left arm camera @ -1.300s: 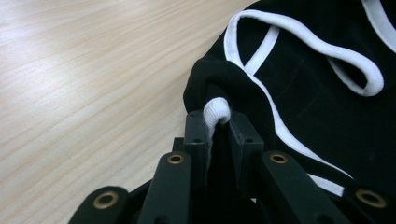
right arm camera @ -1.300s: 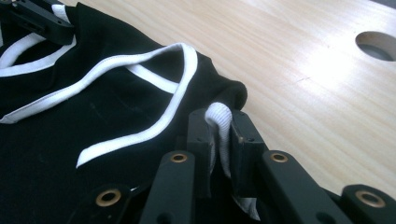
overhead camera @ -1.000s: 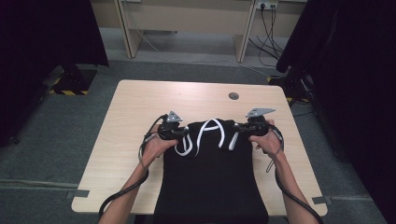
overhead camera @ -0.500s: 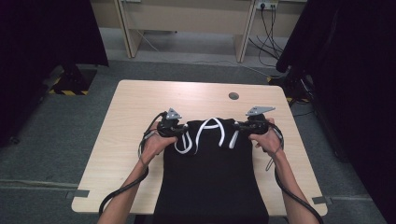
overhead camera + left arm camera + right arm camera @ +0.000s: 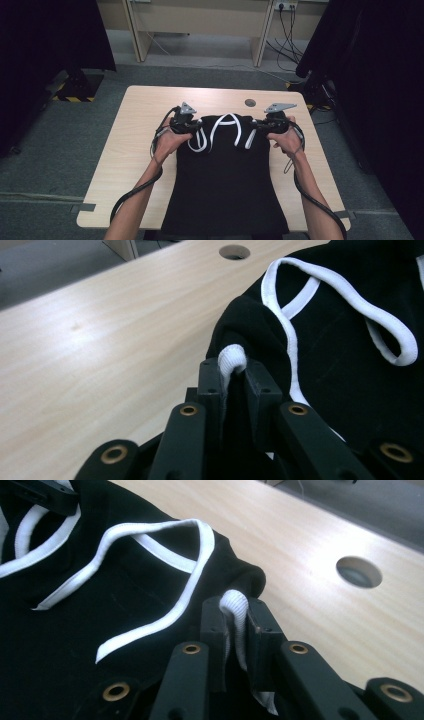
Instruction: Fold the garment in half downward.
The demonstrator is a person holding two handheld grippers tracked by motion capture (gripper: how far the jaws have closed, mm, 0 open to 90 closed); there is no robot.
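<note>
Near edge first: the black cotton garment with white ribbed trim is lying flat on the pale wooden table, its hem hanging at the person's side of the tabletop, its strap end lying mid-table. Long axis is running near-to-far, straps pointing away from the person toward the round cable hole.

Left gripper is clamping the left top corner; jaws are closed on a fold of white trim with black cloth under it. Right gripper is doing the same on the right corner, pinching white ribbing.

Step looks like lifting the top edge by both corners. To do it well: keep both hands level and rising together, keep the cloth taut between them so the loose white straps aren't tangling, and hold the pinch deep enough that the trim isn't slipping out. Beyond, grey floor and a desk base with cables.
</note>
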